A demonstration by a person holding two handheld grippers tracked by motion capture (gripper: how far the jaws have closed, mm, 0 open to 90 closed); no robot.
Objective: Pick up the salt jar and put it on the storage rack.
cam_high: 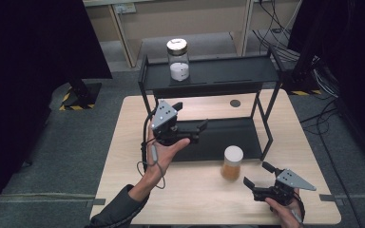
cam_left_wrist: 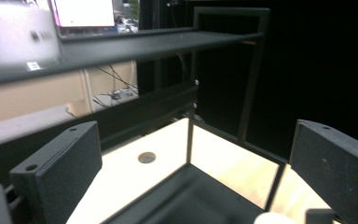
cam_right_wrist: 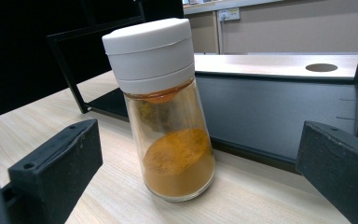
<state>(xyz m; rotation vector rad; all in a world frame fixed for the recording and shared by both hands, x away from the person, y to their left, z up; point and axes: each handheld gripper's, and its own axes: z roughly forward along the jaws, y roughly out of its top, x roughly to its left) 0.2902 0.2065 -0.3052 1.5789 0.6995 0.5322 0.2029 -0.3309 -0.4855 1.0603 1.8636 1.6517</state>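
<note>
A wooden table (cam_high: pixel 123 156) carries a black 2-tier rack (cam_high: pixel 209 76). A spice jar (cam_high: pixel 231 163) with a white cap and orange-brown powder stands upright on the bare tabletop just in front of the rack's lower shelf (cam_high: pixel 228 135), toward the table's right side. The right gripper (cam_high: pixel 255 176) sits low near the table's front right corner, held by a hand (cam_high: pixel 285 209); its jaws are spread wide and hold nothing, pointing at the jar and lying near it without touching. In the right gripper view the jar (cam_right_wrist: pixel 168 107) stands between and beyond the 2 black jaws, well clear of both, with the lower shelf (cam_right_wrist: pixel 279 112) directly behind it. The left gripper (cam_high: pixel 192 121) is held above the left end of the lower shelf by the person's left hand (cam_high: pixel 164 154); in the left gripper view its 2 jaws stand wide apart and empty, framing the shelf, the rack's upright posts (cam_left_wrist: pixel 249 88) and a round hole in the tabletop (cam_left_wrist: pixel 146 157). On the upper shelf (cam_high: pixel 228 71) stands a second, clear jar (cam_high: pixel 178 60) with a gold lid and white contents.
</note>
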